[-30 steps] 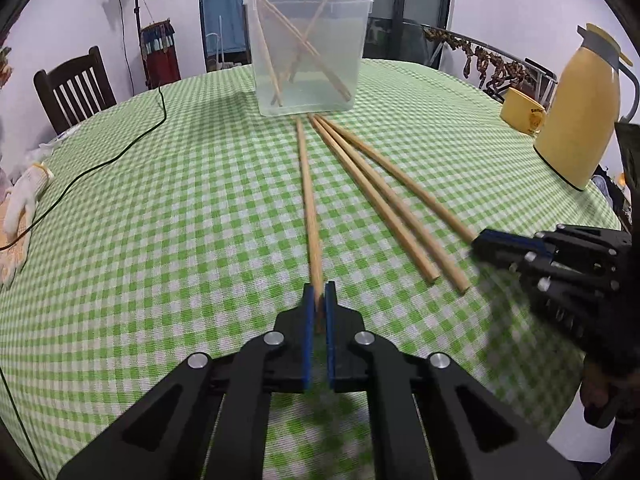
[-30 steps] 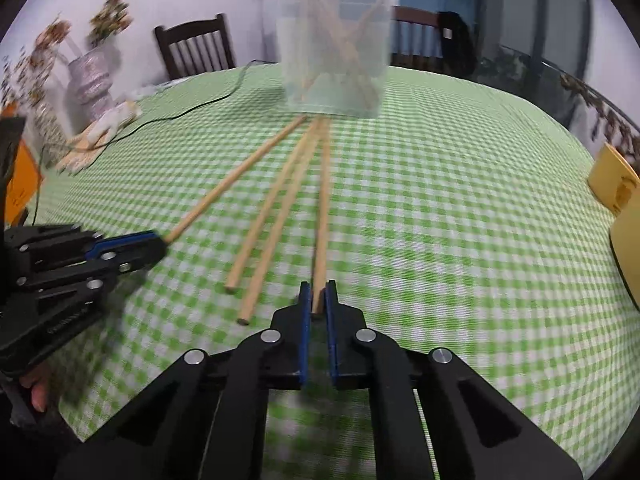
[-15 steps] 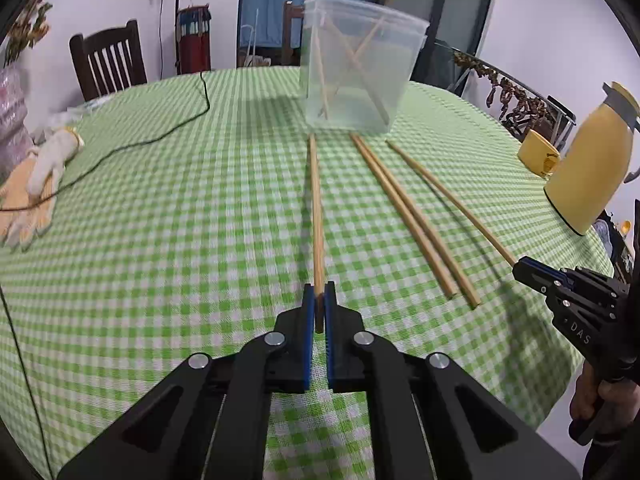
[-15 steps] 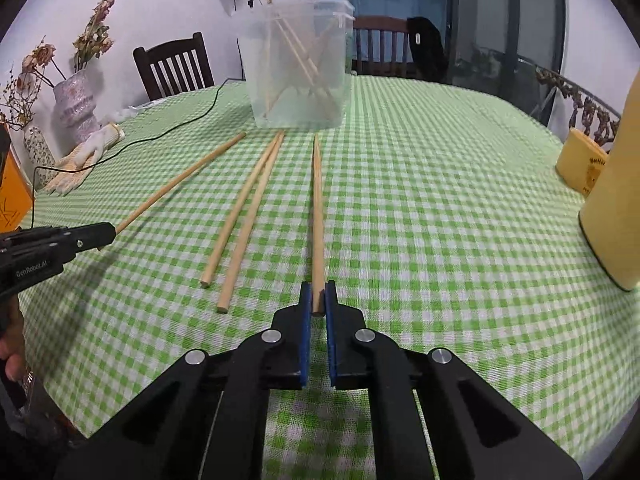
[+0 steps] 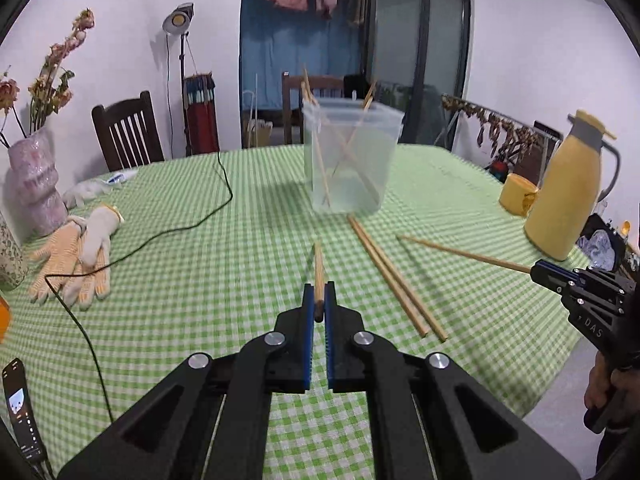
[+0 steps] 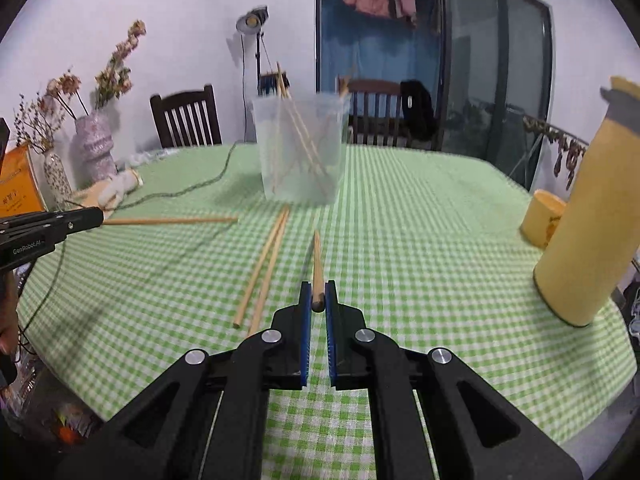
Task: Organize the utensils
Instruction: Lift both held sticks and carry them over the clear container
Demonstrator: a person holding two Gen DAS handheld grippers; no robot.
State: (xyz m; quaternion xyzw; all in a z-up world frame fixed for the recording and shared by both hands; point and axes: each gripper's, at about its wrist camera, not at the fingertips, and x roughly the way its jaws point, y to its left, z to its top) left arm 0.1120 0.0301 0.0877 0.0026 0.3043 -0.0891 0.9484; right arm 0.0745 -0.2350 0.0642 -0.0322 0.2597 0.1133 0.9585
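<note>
1. The left gripper (image 5: 319,294), black with blue ribbed pads, is clamped on the near end of 1 wooden chopstick (image 5: 318,268), which points toward a clear plastic container (image 5: 349,160) on a round table (image 5: 200,280) under green-and-white checked cloth; the stick's far end is blurred.
2. The right gripper (image 6: 319,294) likewise pinches the butt of a second chopstick (image 6: 317,260), held above the cloth and aimed at the same container (image 6: 301,152).
3. In the left view the right gripper (image 5: 540,270) enters at the right edge, its body cut off; the letters "DAS" show on its side, and a hand (image 5: 612,392) below is only partly seen.
4. In the right view the left gripper (image 6: 98,216) enters at the left edge, marked "GenRobot.AI", with its chopstick (image 6: 168,221) jutting sideways.
5. 2 loose chopsticks (image 5: 394,276) lie side by side on the cloth in front of the container; several more lean crossed inside it, hazy through the frosted wall.
6. A yellow thermos jug (image 5: 568,192) and a yellow mug (image 5: 518,194) stand at the right; the jug's top is cut off in the right view.
7. Knitted work gloves (image 5: 76,256) and a thin black cable (image 5: 160,236) lie at the left beside a textured vase (image 5: 34,188) of dried flowers.
8. An orange card (image 6: 16,188) bears print too small to read.
</note>
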